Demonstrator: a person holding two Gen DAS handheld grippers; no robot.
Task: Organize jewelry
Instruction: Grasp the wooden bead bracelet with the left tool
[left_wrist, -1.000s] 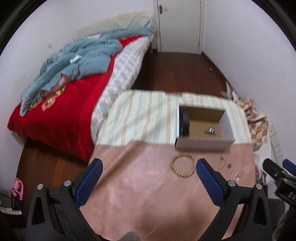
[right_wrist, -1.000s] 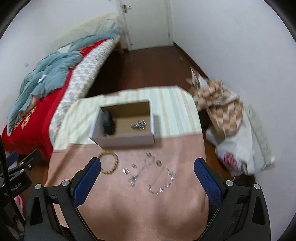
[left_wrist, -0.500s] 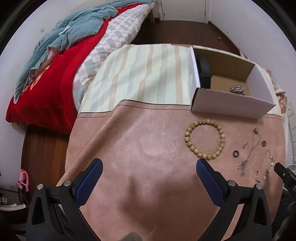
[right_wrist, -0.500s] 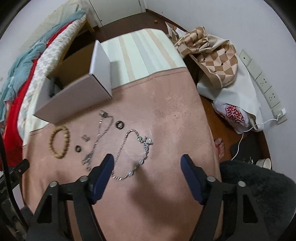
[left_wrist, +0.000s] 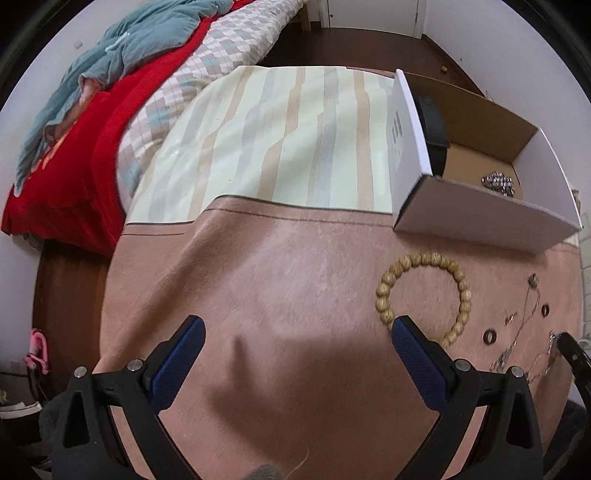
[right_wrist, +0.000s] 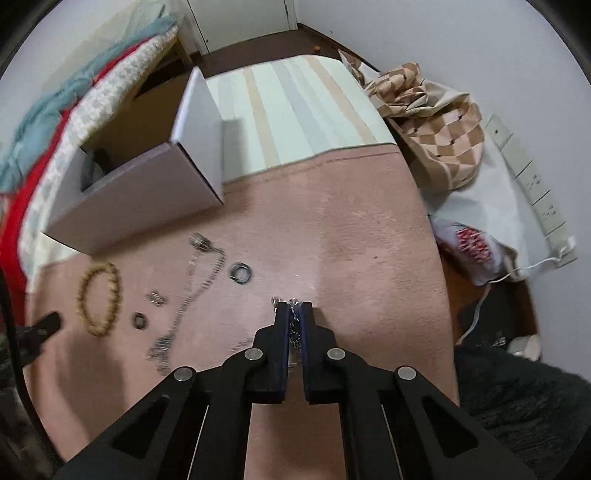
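My right gripper (right_wrist: 294, 306) is shut on a silver chain bracelet (right_wrist: 294, 325) down on the pink cloth (right_wrist: 351, 258). To its left lie a dark ring (right_wrist: 241, 273), a second silver chain (right_wrist: 195, 291), a small ring (right_wrist: 139, 319), a small clasp piece (right_wrist: 156, 298) and a wooden bead bracelet (right_wrist: 99, 295). The open white cardboard box (right_wrist: 147, 177) stands behind them. My left gripper (left_wrist: 295, 332) is open and empty above the cloth; the bead bracelet (left_wrist: 424, 291) lies by its right finger. The box (left_wrist: 480, 218) holds a black item (left_wrist: 434, 129) and a silver piece (left_wrist: 498, 182).
The table has a striped cloth (left_wrist: 277, 140) at its far half. A bed with a red cover (left_wrist: 74, 147) is at the left. A checked cloth bag (right_wrist: 436, 122), a white bag (right_wrist: 469, 243) and a power strip (right_wrist: 535, 192) lie off the right edge.
My right gripper has dropped to the cloth and shut on the silver chain bracelet. My left gripper has moved lower and closer to the bead bracelet, still open.
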